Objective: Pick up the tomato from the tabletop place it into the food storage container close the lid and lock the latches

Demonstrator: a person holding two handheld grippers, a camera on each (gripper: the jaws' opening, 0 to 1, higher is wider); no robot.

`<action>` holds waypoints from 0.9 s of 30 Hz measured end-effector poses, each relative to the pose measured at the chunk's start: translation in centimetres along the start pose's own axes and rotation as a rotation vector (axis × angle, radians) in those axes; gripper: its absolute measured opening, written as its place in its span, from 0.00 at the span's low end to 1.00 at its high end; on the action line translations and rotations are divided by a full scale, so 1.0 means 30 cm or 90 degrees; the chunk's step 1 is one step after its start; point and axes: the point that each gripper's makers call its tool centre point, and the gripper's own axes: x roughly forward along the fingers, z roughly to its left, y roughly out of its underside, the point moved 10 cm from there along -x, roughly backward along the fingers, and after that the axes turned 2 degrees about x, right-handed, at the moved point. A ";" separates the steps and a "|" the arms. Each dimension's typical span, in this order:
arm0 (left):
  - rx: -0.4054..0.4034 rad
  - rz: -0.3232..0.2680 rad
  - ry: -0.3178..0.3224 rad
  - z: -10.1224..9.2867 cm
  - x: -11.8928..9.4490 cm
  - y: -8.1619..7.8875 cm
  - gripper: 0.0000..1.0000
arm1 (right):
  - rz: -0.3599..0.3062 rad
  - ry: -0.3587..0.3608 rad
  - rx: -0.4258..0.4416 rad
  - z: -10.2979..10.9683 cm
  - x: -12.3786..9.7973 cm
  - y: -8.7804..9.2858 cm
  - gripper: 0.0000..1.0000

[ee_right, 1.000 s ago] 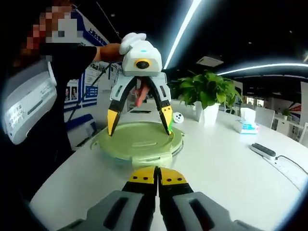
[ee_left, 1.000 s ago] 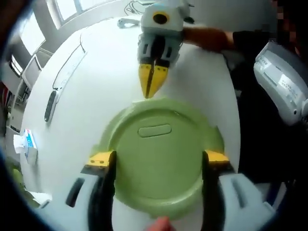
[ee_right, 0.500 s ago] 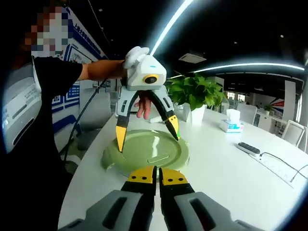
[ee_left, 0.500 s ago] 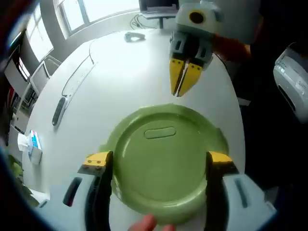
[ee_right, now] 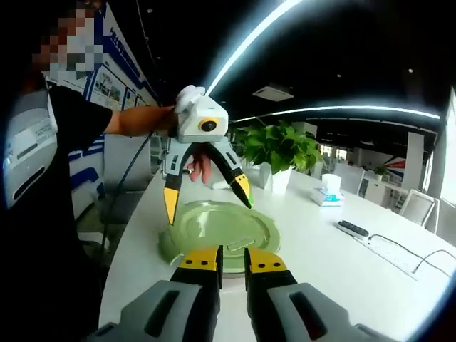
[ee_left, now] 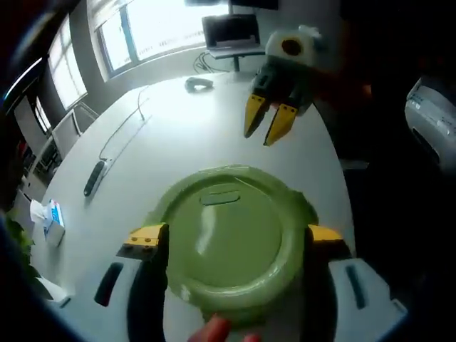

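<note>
The green lidded container [ee_left: 231, 242] sat flat on the white table [ee_left: 164, 135], lid up, well inside the edges. The left hand-held gripper [ee_right: 206, 196] straddled it, jaws spread wide; the right hand-held gripper [ee_left: 269, 125] hovered beyond, jaws slightly parted, grasping nothing.

Round pale-green food storage container [ee_left: 231, 242] — lid [ee_right: 222, 229] on — sits on the white tabletop [ee_left: 178, 135]

my left gripper [ee_left: 231, 235] has its fingers [ee_left: 146, 236] spread wide on either side of the green container lid [ee_left: 231, 246] on the white desk [ee_left: 178, 142]. beyond the fingers, the right gripper [ee_left: 269, 122] hangs slightly parted.
</note>
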 end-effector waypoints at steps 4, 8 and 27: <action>0.045 -0.019 0.022 0.041 -0.001 -0.002 0.60 | -0.003 0.008 -0.002 0.014 -0.008 -0.008 0.08; 0.089 -0.005 0.080 0.053 0.032 0.025 0.70 | 0.009 0.018 -0.001 0.037 -0.021 -0.001 0.08; 0.224 -0.038 0.293 0.143 0.133 -0.010 0.67 | 0.042 0.076 0.006 0.124 -0.049 0.015 0.09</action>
